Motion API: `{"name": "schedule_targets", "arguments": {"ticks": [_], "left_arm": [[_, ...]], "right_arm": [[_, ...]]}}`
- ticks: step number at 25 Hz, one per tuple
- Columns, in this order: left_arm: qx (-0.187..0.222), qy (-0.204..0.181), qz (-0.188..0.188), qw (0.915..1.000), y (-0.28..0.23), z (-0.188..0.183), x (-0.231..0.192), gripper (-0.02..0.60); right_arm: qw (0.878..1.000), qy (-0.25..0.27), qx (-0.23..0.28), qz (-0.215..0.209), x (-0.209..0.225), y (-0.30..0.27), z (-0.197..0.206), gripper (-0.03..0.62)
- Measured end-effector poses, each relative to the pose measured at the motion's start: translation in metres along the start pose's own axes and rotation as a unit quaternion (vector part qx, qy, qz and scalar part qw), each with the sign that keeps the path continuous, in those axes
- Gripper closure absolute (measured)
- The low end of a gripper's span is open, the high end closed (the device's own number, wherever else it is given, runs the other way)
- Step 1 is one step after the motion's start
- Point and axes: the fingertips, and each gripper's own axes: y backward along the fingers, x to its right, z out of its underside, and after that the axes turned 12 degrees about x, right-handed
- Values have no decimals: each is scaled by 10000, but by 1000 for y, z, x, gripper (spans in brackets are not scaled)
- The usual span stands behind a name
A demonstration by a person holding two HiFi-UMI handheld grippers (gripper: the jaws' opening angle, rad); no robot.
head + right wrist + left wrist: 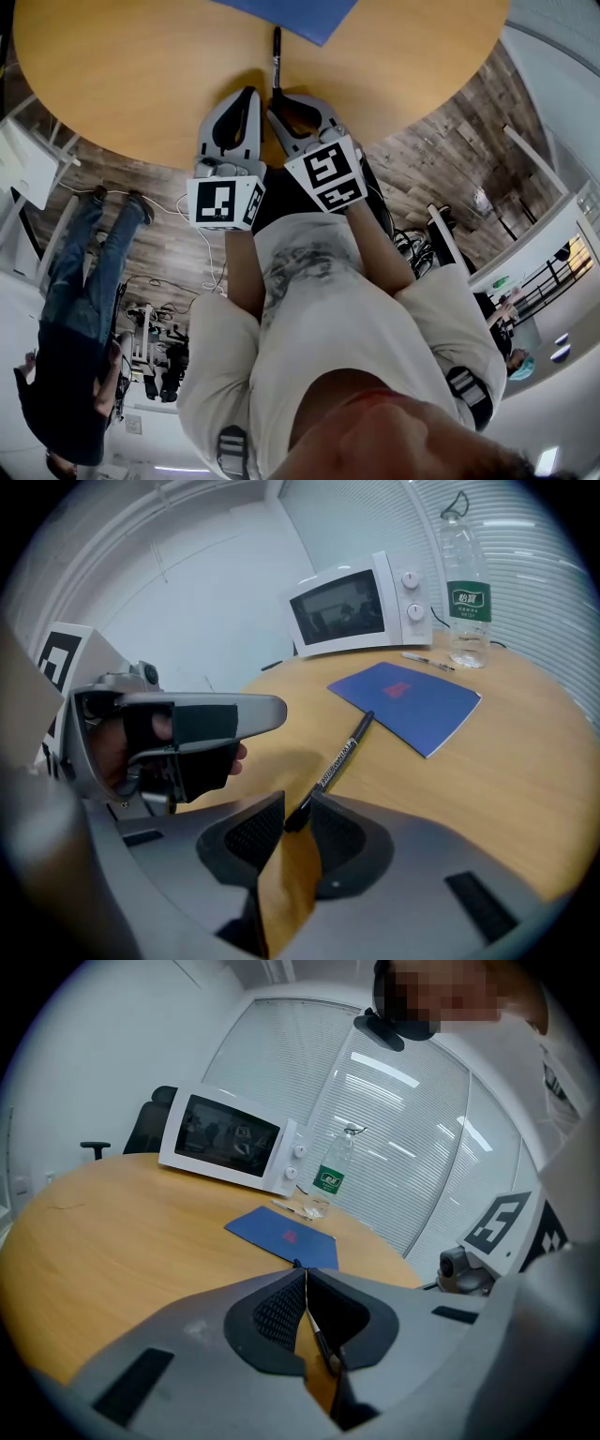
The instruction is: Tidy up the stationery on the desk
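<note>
Black pen [342, 757], end in right gripper's [298, 808] tight fingers, tip toward folder [408, 700]; left gripper's [305, 1273] fingers together.

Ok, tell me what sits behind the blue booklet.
Behind the blue booklet: a white microwave, a water bottle and a thin pen. The table behind the microwave is hidden.

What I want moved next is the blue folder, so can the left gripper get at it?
Probably yes: the left gripper is empty, fingers together, with bare desk between it and the blue folder. The marker in the right gripper lies beside that path, not across.
</note>
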Motion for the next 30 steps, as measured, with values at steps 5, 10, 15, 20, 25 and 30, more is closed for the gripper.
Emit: {"name": "schedule_targets", "arguments": {"ticks": [5, 10, 15, 20, 25, 30], "left_arm": [[-38, -13, 117, 9999, -2, -5, -2, 569], [-57, -71, 280, 9996, -9, -12, -1, 569], [-87, -151, 501, 9986, -17, -23, -3, 569], [-156, -185, 805, 9965, -27, -30, -4, 569], [-239, -215, 1181, 9925, -39, -39, 0, 569], [-312, -197, 1464, 9885, -49, -54, 2, 569]], "right_arm": [[9997, 69, 162, 185, 8, 11, -15, 454], [9981, 144, 399, 441, 26, 18, -33, 454], [9949, 251, 630, 749, 43, 20, -56, 457], [9916, 287, 719, 1034, 55, 17, -72, 464], [9860, 361, 863, 1380, 69, 17, -90, 491], [9784, 479, 1041, 1719, 84, 20, -114, 508]]}}
